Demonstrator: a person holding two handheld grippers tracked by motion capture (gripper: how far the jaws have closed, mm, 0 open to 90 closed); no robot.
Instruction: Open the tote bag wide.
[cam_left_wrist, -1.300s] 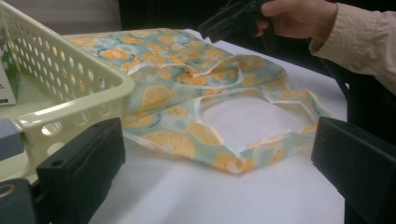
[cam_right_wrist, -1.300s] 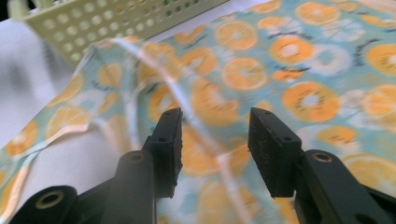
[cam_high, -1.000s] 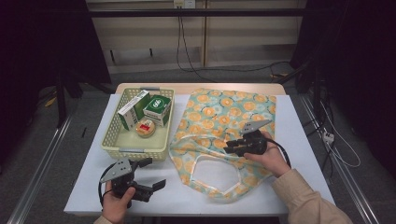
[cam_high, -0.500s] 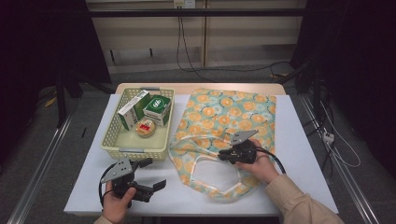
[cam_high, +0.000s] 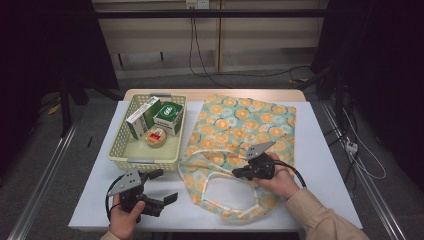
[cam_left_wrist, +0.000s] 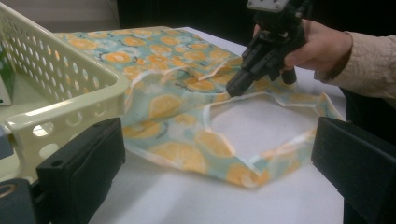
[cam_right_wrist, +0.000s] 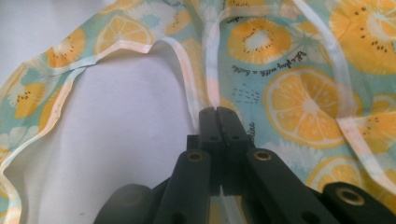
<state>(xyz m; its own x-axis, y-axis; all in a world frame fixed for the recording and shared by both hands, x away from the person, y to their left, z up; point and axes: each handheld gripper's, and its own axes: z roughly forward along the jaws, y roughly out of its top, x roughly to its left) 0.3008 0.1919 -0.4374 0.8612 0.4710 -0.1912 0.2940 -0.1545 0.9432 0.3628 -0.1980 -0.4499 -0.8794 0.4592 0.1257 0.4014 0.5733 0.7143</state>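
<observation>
A cloth bag (cam_high: 250, 125) printed with orange slices lies flat on the white table (cam_high: 325, 150), its white-trimmed mouth towards me. My right gripper (cam_high: 236, 174) rests on the mouth's far rim. Its jaws have just been closing and now stand shut on the bag's white-trimmed edge, as the right gripper view shows (cam_right_wrist: 217, 112). My left gripper (cam_high: 166, 185) hovers open near the front left of the table, with nothing between its jaws. In the left gripper view the left gripper (cam_left_wrist: 219, 172) faces the bag (cam_left_wrist: 173, 107) and the right gripper (cam_left_wrist: 231, 91).
A cream plastic basket (cam_high: 142, 161) stands left of the bag. It holds a green box (cam_high: 167, 117), a taller green-and-white box (cam_high: 142, 117) and a small round tin (cam_high: 156, 136). Cables run across the floor behind the table.
My right gripper has slid left and towards me across the bag to the rim of its mouth, and its jaws have closed on the edge. The left hand has stayed put.
</observation>
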